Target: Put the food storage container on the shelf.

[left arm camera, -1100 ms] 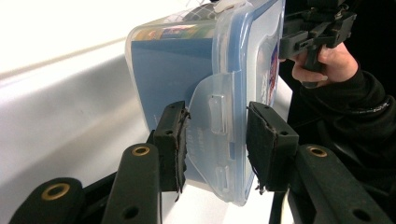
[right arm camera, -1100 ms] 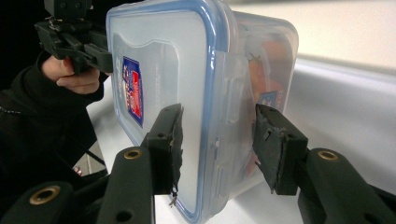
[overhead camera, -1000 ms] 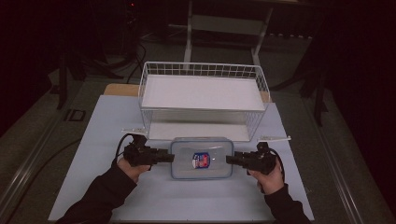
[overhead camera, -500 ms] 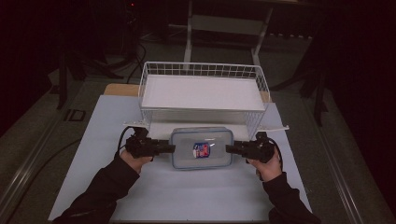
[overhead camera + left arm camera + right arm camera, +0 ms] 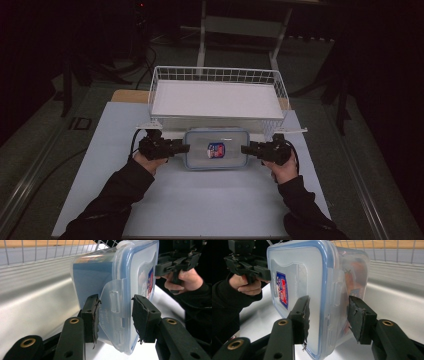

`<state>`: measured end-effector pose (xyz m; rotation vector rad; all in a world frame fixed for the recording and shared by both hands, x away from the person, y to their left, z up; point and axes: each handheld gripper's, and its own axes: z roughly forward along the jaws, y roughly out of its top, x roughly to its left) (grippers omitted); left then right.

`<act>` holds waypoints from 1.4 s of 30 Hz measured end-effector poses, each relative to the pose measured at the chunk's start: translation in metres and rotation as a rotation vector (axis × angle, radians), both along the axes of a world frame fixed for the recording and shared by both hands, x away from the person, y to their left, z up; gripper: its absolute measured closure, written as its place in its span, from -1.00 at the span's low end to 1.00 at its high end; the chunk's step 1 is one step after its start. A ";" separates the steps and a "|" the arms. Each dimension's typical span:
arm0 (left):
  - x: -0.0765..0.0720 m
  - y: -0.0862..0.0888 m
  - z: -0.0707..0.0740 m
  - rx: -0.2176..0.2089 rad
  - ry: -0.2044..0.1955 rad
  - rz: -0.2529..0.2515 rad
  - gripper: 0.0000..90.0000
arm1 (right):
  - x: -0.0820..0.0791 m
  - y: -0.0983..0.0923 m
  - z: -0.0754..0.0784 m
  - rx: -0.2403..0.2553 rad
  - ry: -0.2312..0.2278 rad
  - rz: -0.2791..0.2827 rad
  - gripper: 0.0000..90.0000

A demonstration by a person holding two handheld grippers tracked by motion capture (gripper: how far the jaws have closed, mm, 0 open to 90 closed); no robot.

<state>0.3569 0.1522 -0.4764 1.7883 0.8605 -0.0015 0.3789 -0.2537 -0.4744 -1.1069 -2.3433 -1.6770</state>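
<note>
Sitting between the two grippers, the plastic box (image 5: 216, 149) with its blue-rimmed lid is held by its two short ends, just in front of the white wire basket (image 5: 216, 75) on the pale table (image 5: 200, 200). In the high view the left gripper (image 5: 182, 148) meets the box's left end and the right gripper (image 5: 246, 149) meets its right end, so the box spans the gap between them, lid up and roughly level.

In the left gripper view, the left gripper (image 5: 115, 315) has its jaws partly spread around the box (image 5: 117, 285): one pad lies against the underside of the tub, the other stands at the lid side, with the lid's clear latch flap (image 5: 113, 302) between them. Whether that second pad presses on the lid I cannot tell.

In the right gripper view, the right gripper (image 5: 329, 317) likewise straddles the box's (image 5: 312, 277) other end, one pad on the lid face and one at the tub's side wall, pinching it edge-on. The basket's shiny metal wall (image 5: 397, 295) runs close behind the box.
</note>
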 end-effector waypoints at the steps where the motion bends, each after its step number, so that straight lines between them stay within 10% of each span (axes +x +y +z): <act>1: 0.002 -0.001 -0.001 0.001 -0.003 0.004 0.28 | 0.002 -0.001 -0.001 0.001 0.002 -0.002 0.18; 28: 0.024 -0.020 -0.029 -0.009 -0.055 0.079 0.22 | 0.024 -0.009 -0.022 -0.040 -0.060 -0.054 0.15; 42: 0.026 -0.030 -0.036 -0.020 -0.077 0.146 0.08 | 0.027 -0.009 -0.029 -0.002 0.001 -0.116 0.07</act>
